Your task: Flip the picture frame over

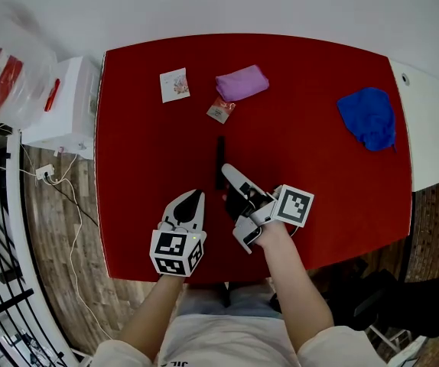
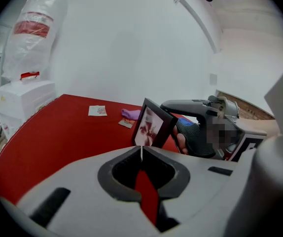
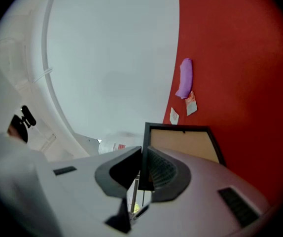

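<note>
The black picture frame (image 1: 220, 163) stands on edge over the red table (image 1: 143, 167), a thin dark line from above. My right gripper (image 1: 229, 182) is shut on its near edge. In the right gripper view the jaws (image 3: 142, 158) clamp the black border, and the frame's brown back (image 3: 181, 143) faces the camera. The left gripper view shows the frame's picture side (image 2: 151, 125), tilted. My left gripper (image 1: 193, 199) sits left of the frame near the table's front edge, shut with nothing in it (image 2: 140, 149).
Toward the far side of the table lie a small card (image 1: 174, 84), a purple cloth (image 1: 242, 82) and a small packet (image 1: 220, 111). A blue cloth (image 1: 368, 117) lies at the far right. A white box (image 1: 65, 102) and a plastic bag (image 1: 5, 67) stand off the left edge.
</note>
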`<move>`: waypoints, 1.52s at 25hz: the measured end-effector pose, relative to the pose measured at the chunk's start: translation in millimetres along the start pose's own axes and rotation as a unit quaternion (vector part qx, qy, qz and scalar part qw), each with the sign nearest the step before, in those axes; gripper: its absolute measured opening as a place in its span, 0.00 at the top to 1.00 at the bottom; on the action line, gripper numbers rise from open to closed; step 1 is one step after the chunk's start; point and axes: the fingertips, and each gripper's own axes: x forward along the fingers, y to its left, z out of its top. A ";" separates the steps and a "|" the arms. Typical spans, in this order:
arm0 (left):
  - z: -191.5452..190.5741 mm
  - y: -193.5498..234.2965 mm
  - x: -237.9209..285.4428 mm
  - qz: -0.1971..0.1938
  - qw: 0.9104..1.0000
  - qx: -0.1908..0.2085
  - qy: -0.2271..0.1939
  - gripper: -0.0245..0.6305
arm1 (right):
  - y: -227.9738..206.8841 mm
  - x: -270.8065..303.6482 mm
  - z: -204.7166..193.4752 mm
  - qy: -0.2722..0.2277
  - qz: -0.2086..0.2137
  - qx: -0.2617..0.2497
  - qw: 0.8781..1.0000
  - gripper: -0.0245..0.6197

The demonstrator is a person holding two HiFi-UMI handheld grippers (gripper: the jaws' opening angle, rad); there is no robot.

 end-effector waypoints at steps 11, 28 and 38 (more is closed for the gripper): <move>17.1 -43.9 16.2 -0.091 0.995 0.020 -0.023 0.91 | 2.6 -10.3 9.4 0.026 -0.022 -0.052 0.998 0.90; 23.9 -61.4 39.4 -0.108 0.987 0.118 -0.020 0.79 | 3.7 -13.4 15.8 0.064 -0.050 -0.097 0.992 0.90; 23.4 -65.4 41.3 -0.103 0.987 0.121 -0.034 0.79 | 11.6 -24.4 32.6 0.064 -0.132 -0.229 0.962 0.85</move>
